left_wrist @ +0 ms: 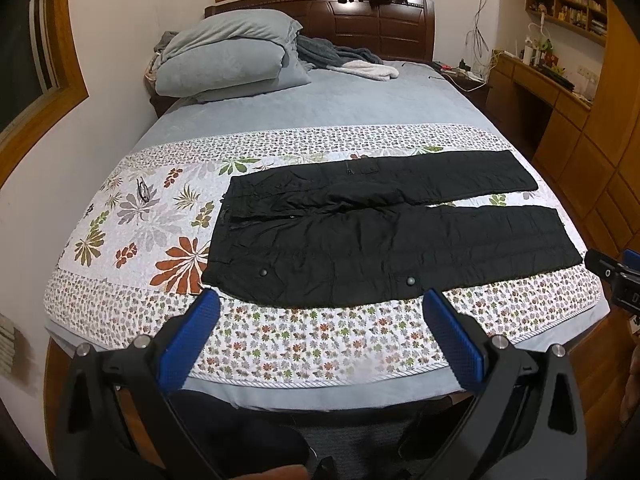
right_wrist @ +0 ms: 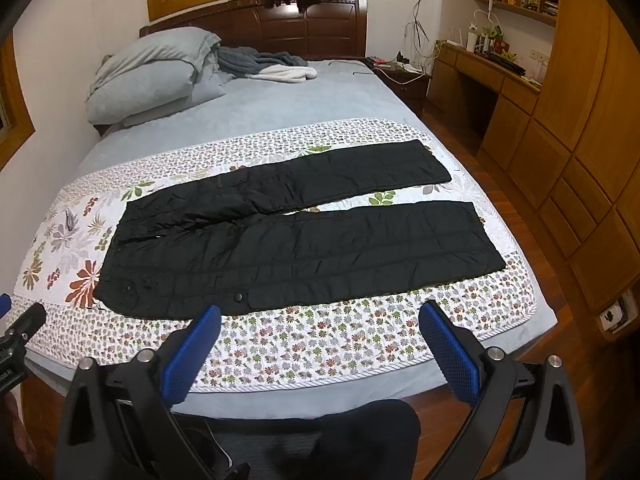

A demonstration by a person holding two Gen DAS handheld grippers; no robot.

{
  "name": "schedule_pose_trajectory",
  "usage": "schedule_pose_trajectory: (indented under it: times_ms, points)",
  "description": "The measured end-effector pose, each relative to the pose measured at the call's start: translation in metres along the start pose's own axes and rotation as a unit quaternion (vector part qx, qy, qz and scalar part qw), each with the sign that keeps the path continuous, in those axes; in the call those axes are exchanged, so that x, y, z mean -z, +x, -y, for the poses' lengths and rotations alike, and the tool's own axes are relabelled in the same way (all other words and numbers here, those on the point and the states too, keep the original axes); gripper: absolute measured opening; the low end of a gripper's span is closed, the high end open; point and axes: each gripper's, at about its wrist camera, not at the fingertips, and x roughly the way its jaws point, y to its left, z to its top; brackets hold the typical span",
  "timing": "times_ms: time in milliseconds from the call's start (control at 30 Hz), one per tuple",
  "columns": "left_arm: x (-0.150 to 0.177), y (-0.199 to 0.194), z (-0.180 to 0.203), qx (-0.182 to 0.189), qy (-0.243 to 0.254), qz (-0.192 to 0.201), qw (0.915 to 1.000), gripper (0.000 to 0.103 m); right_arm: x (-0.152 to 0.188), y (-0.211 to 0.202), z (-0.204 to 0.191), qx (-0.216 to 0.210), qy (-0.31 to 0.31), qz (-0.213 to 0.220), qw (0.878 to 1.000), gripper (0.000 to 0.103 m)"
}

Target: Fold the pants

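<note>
a: two tools were up, both spread wide and holding nothing. the left tool (left_wrist: 320,300) hung over the near edge of the bed (left_wrist: 340,96), short of the pants (left_wrist: 380,240).
b: and the right tool (right_wrist: 320,316)?
a: same, just off the near hem side. the pants (right_wrist: 288,248) lay flat and unfolded across the floral quilt (right_wrist: 320,352), waist to the left, legs running right, a narrow gap between them.
b: room around them?
a: a quilt strip showed clear along the near edge, and bare blue sheet beyond the far leg. pillows (left_wrist: 224,60) were piled well apart at the headboard.
</note>
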Motion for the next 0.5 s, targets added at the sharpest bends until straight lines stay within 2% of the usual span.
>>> schedule_pose_trajectory:
  times_ms: [500]
  points:
    - [-0.0023,0.0031,-0.001,0.005,-0.001,-0.001,1.0,0.101,-0.0029,-0.0013,-0.004,0.001,-0.005,0.007,1.0,0.1]
